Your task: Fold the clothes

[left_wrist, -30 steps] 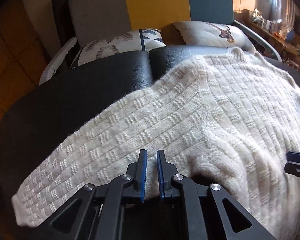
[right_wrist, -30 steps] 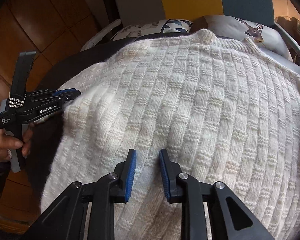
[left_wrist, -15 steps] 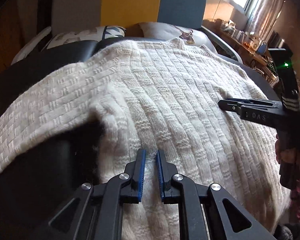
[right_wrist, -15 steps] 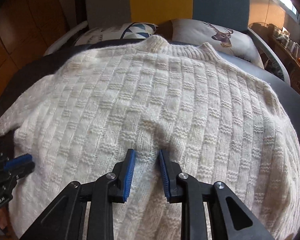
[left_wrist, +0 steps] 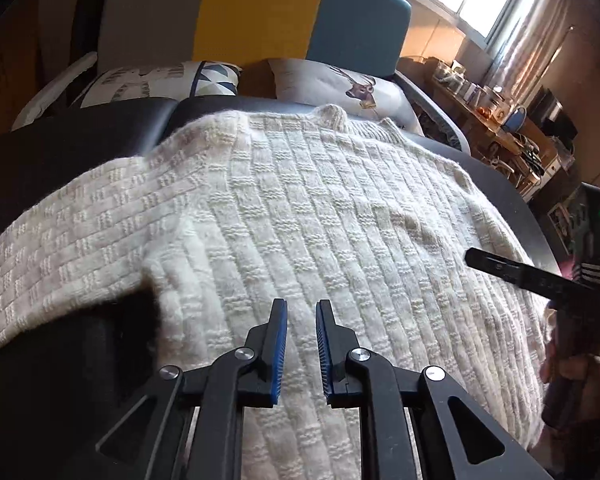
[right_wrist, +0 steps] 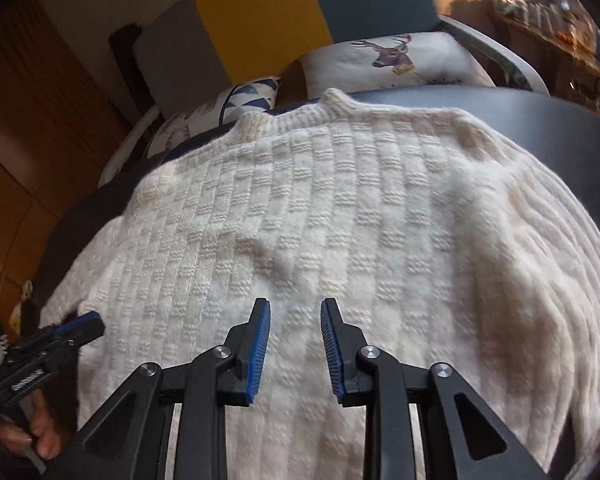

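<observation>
Since half a second ago both views have shifted: the left hand-held gripper [left_wrist: 301, 306] now looks more squarely over the sweater [left_wrist: 300, 208], so the collar and the left sleeve spread out to the side show more fully, and the right hand-held gripper [right_wrist: 295, 306] has come closer to the knit and tilted, with its blue pads further apart than before. The left one keeps only a narrow gap between its pads, with nothing between them. The right one is open and empty too.

The sweater's lower hem is hidden under the gripper bodies in both views, and its right sleeve runs out of the right wrist picture. The shelf clutter by the window is too blurred to read.

The cream sweater lies flat on the dark bench [left_wrist: 80, 148], collar toward the deer cushion [right_wrist: 396, 60], directly ahead of and below both grippers
</observation>
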{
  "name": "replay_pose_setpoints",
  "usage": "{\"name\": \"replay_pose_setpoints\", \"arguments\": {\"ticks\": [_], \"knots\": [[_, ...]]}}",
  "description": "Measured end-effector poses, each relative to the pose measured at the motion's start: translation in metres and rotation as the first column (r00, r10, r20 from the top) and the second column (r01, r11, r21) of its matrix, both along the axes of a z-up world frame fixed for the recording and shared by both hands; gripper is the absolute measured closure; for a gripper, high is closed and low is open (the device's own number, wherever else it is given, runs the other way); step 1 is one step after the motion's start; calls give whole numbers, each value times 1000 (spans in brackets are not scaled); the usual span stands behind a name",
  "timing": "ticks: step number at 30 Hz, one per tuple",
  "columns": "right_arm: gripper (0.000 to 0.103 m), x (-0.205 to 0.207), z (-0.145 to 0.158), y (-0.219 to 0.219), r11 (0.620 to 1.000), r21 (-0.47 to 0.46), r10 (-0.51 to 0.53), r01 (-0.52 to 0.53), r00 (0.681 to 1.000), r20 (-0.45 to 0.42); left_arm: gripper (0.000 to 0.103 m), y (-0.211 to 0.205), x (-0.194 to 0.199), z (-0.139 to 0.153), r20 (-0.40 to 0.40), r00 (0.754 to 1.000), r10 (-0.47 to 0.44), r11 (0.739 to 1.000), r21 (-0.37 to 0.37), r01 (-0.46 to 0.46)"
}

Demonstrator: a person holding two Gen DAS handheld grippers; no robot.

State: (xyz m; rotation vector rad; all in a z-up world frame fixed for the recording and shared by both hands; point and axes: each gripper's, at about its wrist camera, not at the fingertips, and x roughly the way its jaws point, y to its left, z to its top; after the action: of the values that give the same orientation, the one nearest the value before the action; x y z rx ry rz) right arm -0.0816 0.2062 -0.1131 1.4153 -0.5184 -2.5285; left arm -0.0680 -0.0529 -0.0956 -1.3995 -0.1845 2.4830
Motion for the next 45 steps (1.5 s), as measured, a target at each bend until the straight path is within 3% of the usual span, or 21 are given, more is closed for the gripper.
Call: {"name": "replay_pose_setpoints", "arguments": {"ticks": [5, 7, 10, 15, 18, 22, 24, 27, 29, 30, 31, 34, 36, 39, 43, 45], "knots": [[75, 82, 2, 103, 965, -79, -251, 251, 968, 8, 87, 39, 3, -12, 24, 997, -74, 997, -18, 74], [73, 120, 10, 141, 935, -39, -353, 352, 935, -20, 87, 54, 8, -13, 16, 995, -102, 994, -45, 103], [72, 164, 16, 175, 907, 70, -411, 414, 910, -54, 86, 71, 9, -15, 26, 991, -129, 991, -40, 130], [71, 197, 6, 183, 907, 157, -387, 391, 920, -54, 80, 85, 9, -21, 22, 991, -129, 988, -86, 131], [71, 194, 0, 170, 919, 196, -337, 343, 939, -62, 79, 87, 9, -22, 23, 992, -124, 988, -93, 125], [71, 176, -8, 144, 913, 323, -242, 249, 968, -61, 78, 88, 11, -23, 20, 992, -122, 986, -111, 124], [71, 167, -17, 133, 890, 407, -204, 204, 978, -44, 78, 93, 12, -23, 15, 992, -121, 982, -142, 122], [71, 154, -32, 120, 819, 553, -177, 155, 984, -14, 77, 101, 13, -22, 9, 994, -111, 974, -197, 110], [71, 149, -35, 119, 781, 600, -195, 171, 980, -25, 76, 105, 14, -22, 3, 995, -102, 970, -222, 100], [72, 149, -35, 123, 785, 587, -222, 200, 974, -36, 76, 106, 15, -22, 0, 995, -95, 969, -230, 92], [83, 149, -33, 130, 792, 564, -254, 235, 966, -48, 76, 107, 15, -21, -3, 996, -89, 969, -234, 85], [99, 154, -19, 159, 821, 449, -357, 353, 931, -80, 75, 109, 16, -20, -8, 997, -82, 964, -255, 77], [99, 161, -5, 179, 833, 348, -422, 429, 901, -102, 75, 110, 16, -20, -6, 997, -75, 962, -264, 71], [99, 170, 11, 210, 820, 255, -499, 512, 859, -118, 74, 112, 16, -20, -5, 998, -65, 960, -272, 62], [99, 183, 4, 261, 769, 134, -625, 626, 779, -55, 73, 114, 18, -21, -13, 998, -60, 958, -280, 54], [96, 193, -8, 285, 745, 11, -667, 667, 745, -14, 73, 115, 18, -22, -17, 998, -65, 956, -289, 57]]}}
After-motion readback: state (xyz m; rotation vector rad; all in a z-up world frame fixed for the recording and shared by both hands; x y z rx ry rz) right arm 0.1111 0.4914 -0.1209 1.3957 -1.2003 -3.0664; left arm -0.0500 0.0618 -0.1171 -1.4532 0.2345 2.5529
